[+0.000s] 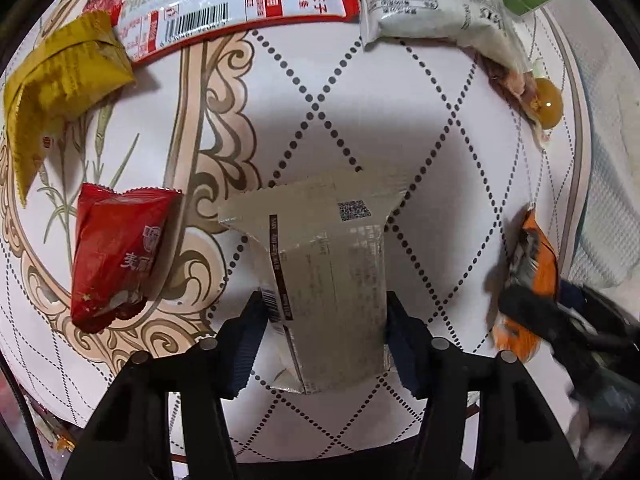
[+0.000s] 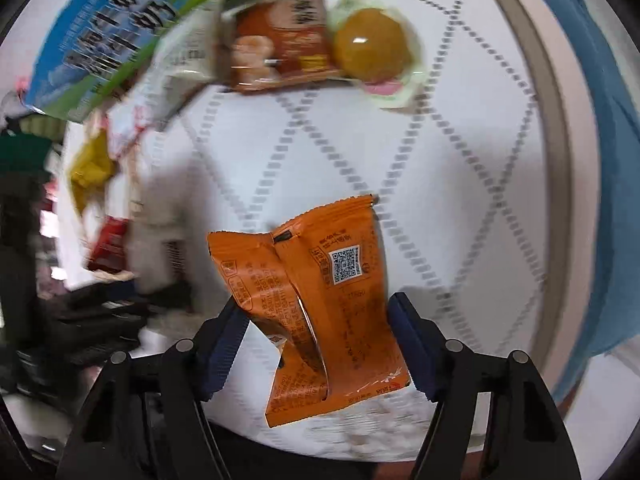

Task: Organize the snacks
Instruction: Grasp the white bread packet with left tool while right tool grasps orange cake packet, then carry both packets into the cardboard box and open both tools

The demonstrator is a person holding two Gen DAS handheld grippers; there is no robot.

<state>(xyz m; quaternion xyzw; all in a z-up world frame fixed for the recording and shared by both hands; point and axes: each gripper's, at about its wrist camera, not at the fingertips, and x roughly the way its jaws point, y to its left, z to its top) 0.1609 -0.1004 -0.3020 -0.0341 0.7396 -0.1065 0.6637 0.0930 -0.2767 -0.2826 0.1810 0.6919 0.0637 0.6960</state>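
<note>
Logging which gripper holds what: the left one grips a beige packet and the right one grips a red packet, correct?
Not quite. The right gripper holds an orange packet, as the right wrist view shows. The left gripper does grip the beige packet.

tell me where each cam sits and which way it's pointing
Left wrist: on the left gripper, looking down along its fingers at the beige packet on the tablecloth; the right gripper shows at right.
Right wrist: on the right gripper, facing the orange packet.
Shared: orange packet, jelly cup, yellow packet.
</note>
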